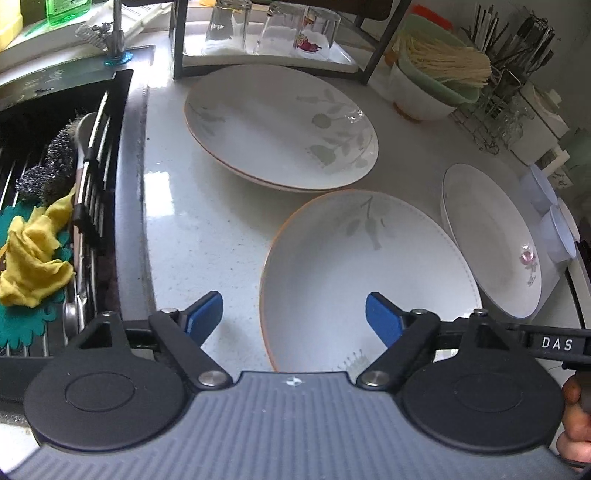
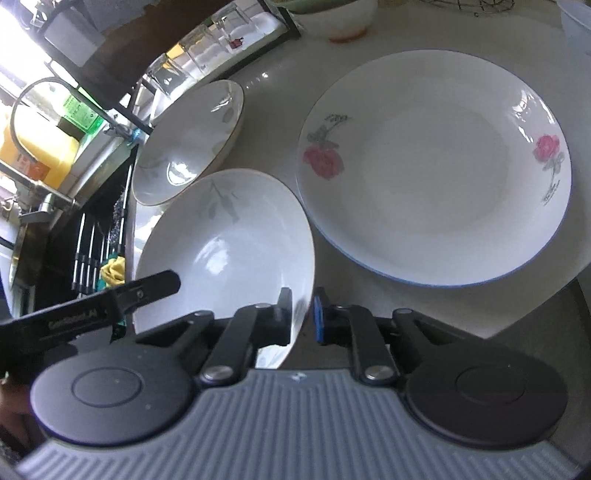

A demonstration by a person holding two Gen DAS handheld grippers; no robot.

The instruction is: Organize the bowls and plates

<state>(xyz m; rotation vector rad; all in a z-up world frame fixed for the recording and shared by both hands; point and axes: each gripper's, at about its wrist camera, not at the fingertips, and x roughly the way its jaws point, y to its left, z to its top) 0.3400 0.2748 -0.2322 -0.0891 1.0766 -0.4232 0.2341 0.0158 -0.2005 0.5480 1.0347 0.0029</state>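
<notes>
A white leaf-pattern bowl with an orange rim (image 1: 365, 273) sits on the counter; it also shows in the right wrist view (image 2: 225, 251). My left gripper (image 1: 293, 315) is open over the bowl's near left rim, touching nothing. My right gripper (image 2: 302, 314) is shut on this bowl's right rim, and the bowl is tilted up. Behind it lies a stack of two similar leaf-pattern plates (image 1: 280, 127), also in the right wrist view (image 2: 188, 140). A white rose-pattern plate with a blue rim (image 2: 436, 170) lies to the right, and shows in the left wrist view (image 1: 491, 240).
A sink (image 1: 55, 206) with a rack, steel scourers and a yellow cloth (image 1: 33, 254) is on the left. A tray of upturned glasses (image 1: 273, 33) stands at the back. A green bowl of chopsticks (image 1: 439, 70) and a wire cutlery rack (image 1: 513, 92) are at the back right.
</notes>
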